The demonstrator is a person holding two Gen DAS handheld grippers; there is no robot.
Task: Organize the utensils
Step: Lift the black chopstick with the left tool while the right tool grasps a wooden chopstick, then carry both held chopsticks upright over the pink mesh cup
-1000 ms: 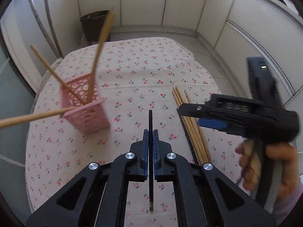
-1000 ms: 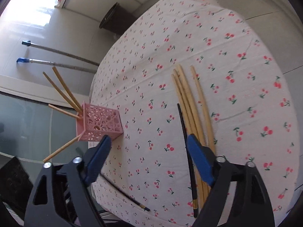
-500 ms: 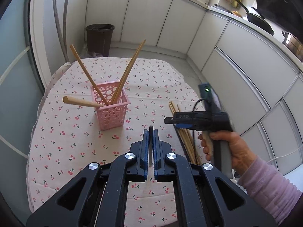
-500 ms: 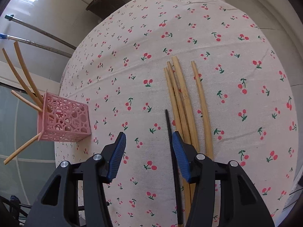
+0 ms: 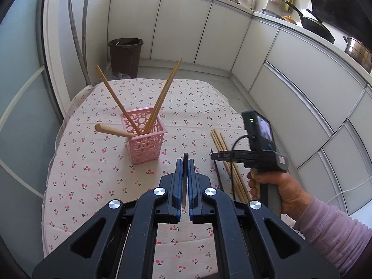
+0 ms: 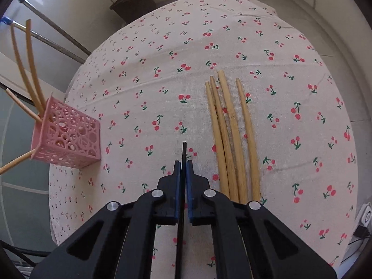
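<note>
A pink lattice basket [image 5: 145, 143] [image 6: 69, 137] stands on the cherry-print tablecloth [image 5: 97, 174] with several wooden chopsticks leaning out of it. My left gripper [image 5: 185, 164] hovers just right of the basket, in front of it, shut on a black chopstick [image 5: 185, 157] that pokes out past the pads. Several wooden chopsticks [image 6: 232, 134] [image 5: 222, 146] lie side by side on the cloth. Just left of them, my right gripper [image 6: 183, 165] [image 5: 212, 157] points steeply down, shut on a second black chopstick [image 6: 184, 150] that lies along the cloth.
A person's hand [image 5: 279, 186] in a lilac sleeve holds the right gripper. A brown bin [image 5: 125, 54] [image 6: 133, 2] stands on the floor beyond the table's far edge. White cabinets [image 5: 302, 88] run along the right; two mop poles [image 5: 78, 37] lean at the left.
The right jaws have closed on the black chopstick beside the wooden ones. My left gripper, still holding its black chopstick, has risen and drawn back from the basket.
</note>
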